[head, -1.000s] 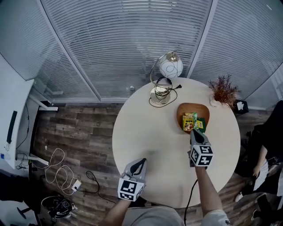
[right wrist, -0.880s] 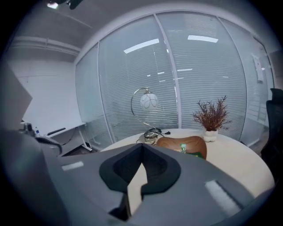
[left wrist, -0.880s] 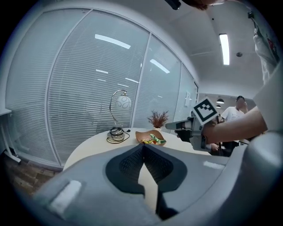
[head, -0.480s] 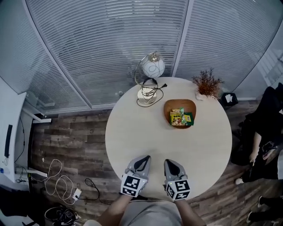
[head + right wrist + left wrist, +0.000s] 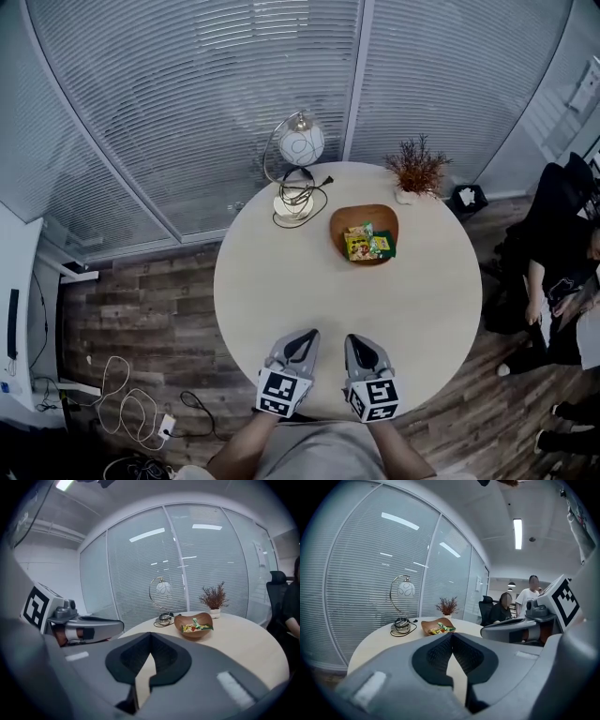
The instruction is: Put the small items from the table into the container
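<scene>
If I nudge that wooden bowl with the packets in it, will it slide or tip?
Probably slides: the wooden bowl looks wide and shallow, resting flat on the smooth table. It seems rigid, so it should move as one piece. The snack packets look thin and loosely heaped; a sharp push might spill one.

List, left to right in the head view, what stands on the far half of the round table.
Left to right: lamp → wooden bowl holding snack packets → potted plant.
</scene>
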`<act>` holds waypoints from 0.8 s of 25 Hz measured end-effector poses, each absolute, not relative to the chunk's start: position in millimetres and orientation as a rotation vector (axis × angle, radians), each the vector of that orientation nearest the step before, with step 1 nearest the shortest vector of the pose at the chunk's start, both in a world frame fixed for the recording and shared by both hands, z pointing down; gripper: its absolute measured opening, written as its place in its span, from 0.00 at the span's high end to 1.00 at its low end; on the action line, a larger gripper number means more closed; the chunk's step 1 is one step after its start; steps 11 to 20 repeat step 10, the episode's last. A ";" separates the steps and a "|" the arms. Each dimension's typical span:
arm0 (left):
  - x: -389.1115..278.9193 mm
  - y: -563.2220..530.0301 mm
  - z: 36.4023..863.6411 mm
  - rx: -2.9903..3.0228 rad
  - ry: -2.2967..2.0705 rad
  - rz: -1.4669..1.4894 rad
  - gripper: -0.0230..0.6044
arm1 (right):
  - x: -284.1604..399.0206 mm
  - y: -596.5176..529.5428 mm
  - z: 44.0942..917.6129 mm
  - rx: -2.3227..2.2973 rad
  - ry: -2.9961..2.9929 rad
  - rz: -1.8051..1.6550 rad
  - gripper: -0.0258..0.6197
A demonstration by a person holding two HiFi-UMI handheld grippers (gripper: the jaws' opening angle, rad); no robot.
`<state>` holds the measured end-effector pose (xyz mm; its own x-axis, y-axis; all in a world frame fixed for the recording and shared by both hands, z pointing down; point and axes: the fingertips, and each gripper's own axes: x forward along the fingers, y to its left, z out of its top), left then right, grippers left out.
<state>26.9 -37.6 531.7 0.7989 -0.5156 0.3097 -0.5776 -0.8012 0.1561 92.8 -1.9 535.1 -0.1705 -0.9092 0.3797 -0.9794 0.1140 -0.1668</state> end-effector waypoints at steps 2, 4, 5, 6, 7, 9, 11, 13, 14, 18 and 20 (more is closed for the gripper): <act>26.8 -38.8 530.0 2.749 -0.845 0.360 0.97 | 89.9 -4.1 534.0 1.895 -2.203 0.565 0.96; 25.1 -39.9 530.1 2.753 -0.847 0.360 0.97 | 86.1 -5.5 531.6 1.890 -2.208 0.557 0.96; 23.8 -39.7 531.0 2.754 -0.848 0.363 0.97 | 83.9 -5.4 530.4 1.886 -2.212 0.553 0.96; 22.6 -39.2 531.9 2.753 -0.848 0.365 0.97 | 81.9 -5.0 529.5 1.882 -2.215 0.550 0.96; 21.6 -38.8 532.5 2.752 -0.847 0.366 0.97 | 80.2 -4.9 529.0 1.879 -2.217 0.548 0.96; 20.3 -38.6 533.1 2.749 -0.843 0.367 0.97 | 77.6 -5.8 528.4 1.877 -2.220 0.544 0.96; 19.8 -38.7 533.5 2.747 -0.840 0.369 0.97 | 76.5 -6.5 528.1 1.877 -2.222 0.542 0.96; 19.8 -38.7 533.5 2.747 -0.840 0.369 0.97 | 76.5 -6.5 528.1 1.877 -2.222 0.542 0.96; 19.8 -38.7 533.5 2.747 -0.840 0.369 0.97 | 76.5 -6.5 528.1 1.877 -2.222 0.542 0.96; 19.8 -38.7 533.5 2.747 -0.840 0.369 0.97 | 76.5 -6.5 528.1 1.877 -2.222 0.542 0.96; 19.8 -38.7 533.5 2.747 -0.840 0.369 0.97 | 76.5 -6.5 528.1 1.877 -2.222 0.542 0.96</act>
